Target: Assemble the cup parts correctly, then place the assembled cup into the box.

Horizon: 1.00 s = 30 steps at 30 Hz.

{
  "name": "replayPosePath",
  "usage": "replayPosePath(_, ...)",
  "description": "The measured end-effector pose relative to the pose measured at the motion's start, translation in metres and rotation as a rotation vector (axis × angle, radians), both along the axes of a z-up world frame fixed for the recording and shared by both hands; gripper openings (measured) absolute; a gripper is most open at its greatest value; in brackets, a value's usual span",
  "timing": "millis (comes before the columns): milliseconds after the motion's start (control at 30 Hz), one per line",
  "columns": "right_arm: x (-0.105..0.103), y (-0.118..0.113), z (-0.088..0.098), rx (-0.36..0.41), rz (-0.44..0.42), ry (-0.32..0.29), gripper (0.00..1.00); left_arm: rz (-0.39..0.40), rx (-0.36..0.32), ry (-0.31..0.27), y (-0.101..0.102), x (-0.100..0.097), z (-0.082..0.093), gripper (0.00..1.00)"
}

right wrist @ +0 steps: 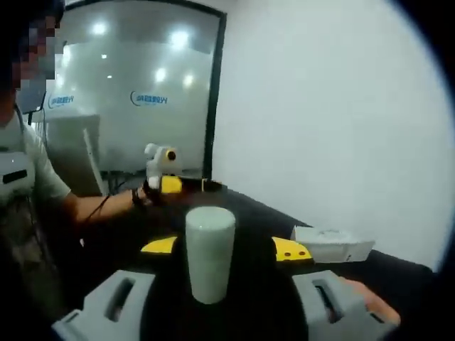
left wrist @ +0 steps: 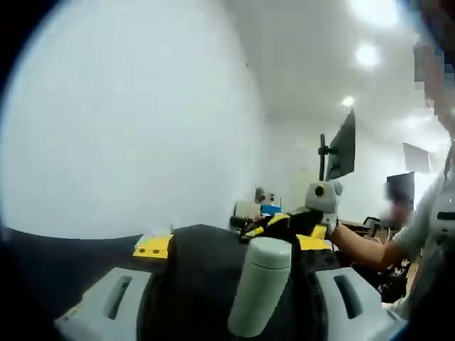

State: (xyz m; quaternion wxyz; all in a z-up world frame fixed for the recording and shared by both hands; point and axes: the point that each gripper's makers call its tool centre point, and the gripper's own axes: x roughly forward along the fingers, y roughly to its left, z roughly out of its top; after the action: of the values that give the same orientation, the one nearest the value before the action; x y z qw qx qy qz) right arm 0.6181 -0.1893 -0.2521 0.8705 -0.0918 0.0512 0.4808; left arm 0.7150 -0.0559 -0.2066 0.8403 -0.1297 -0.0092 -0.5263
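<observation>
A pale green cup part with a rounded lid (left wrist: 259, 284) leans between the jaws of my left gripper (left wrist: 233, 244). The jaws stand wide apart, with room on both sides of it. In the right gripper view a plain pale cylinder, the other cup part (right wrist: 210, 252), stands upright between the yellow-tipped jaws of my right gripper (right wrist: 224, 247), which is open too. The right gripper (left wrist: 321, 206) shows far off in the left gripper view, held by a hand. The left gripper (right wrist: 160, 174) shows far off in the right gripper view.
The black table (right wrist: 270, 213) runs under both grippers. A white box (right wrist: 333, 245) lies on it to the right. The person's arm (left wrist: 370, 249) and body are at the right of the left gripper view. A monitor on a stand (left wrist: 340, 149) is behind.
</observation>
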Motion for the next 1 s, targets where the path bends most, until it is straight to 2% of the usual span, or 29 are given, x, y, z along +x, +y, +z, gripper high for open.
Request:
replayPosePath(100, -0.003, -0.014, -0.017, -0.012, 0.018, 0.009, 0.46, 0.022, 0.06, 0.077, -0.006, 0.03, 0.004, 0.6)
replayPosePath(200, 0.008, -0.028, -0.03, 0.034, -0.02, 0.031, 0.46, 0.045, 0.127, 0.091, -0.021, 0.055, 0.007, 0.63)
replayPosePath(267, 0.019, -0.038, -0.039, 0.066, -0.067, 0.044, 0.46, 0.048, 0.236, 0.138, -0.036, 0.073, -0.002, 0.65)
replayPosePath(300, 0.023, -0.042, -0.043, 0.078, -0.071, 0.048, 0.46, 0.041, 0.267, 0.168, -0.044, 0.08, -0.005, 0.65)
replayPosePath(400, 0.037, -0.052, -0.056, 0.142, -0.104, 0.083, 0.46, 0.034, 0.442, 0.233, -0.063, 0.096, -0.026, 0.68)
replayPosePath(433, 0.041, -0.055, -0.06, 0.151, -0.106, 0.088, 0.46, 0.038, 0.5, 0.234, -0.069, 0.103, -0.031, 0.68)
replayPosePath(500, 0.047, -0.06, -0.065, 0.174, -0.123, 0.098, 0.46, 0.044, 0.618, 0.277, -0.077, 0.116, -0.045, 0.68)
replayPosePath(533, 0.049, -0.062, -0.068, 0.189, -0.128, 0.098, 0.46, 0.037, 0.656, 0.27, -0.084, 0.116, -0.049, 0.67)
replayPosePath(567, 0.051, -0.064, -0.069, 0.219, -0.134, 0.103, 0.46, 0.03, 0.688, 0.305, -0.09, 0.12, -0.053, 0.66)
replayPosePath(667, 0.054, -0.073, -0.076, 0.295, -0.152, 0.124, 0.45, 0.029, 0.749, 0.34, -0.104, 0.138, -0.054, 0.63)
replayPosePath(767, 0.051, -0.073, -0.08, 0.273, -0.149, 0.13, 0.44, 0.021, 0.797, 0.353, -0.118, 0.151, -0.056, 0.57)
replayPosePath(867, 0.051, -0.074, -0.078, 0.266, -0.155, 0.115, 0.44, 0.05, 0.898, 0.384, -0.119, 0.166, -0.068, 0.58)
replayPosePath(933, 0.053, -0.076, -0.077, 0.259, -0.168, 0.105, 0.43, 0.046, 0.94, 0.427, -0.123, 0.17, -0.075, 0.6)
replayPosePath(1000, 0.052, -0.075, -0.076, 0.251, -0.169, 0.1, 0.43, 0.091, 0.966, 0.416, -0.128, 0.182, -0.08, 0.59)
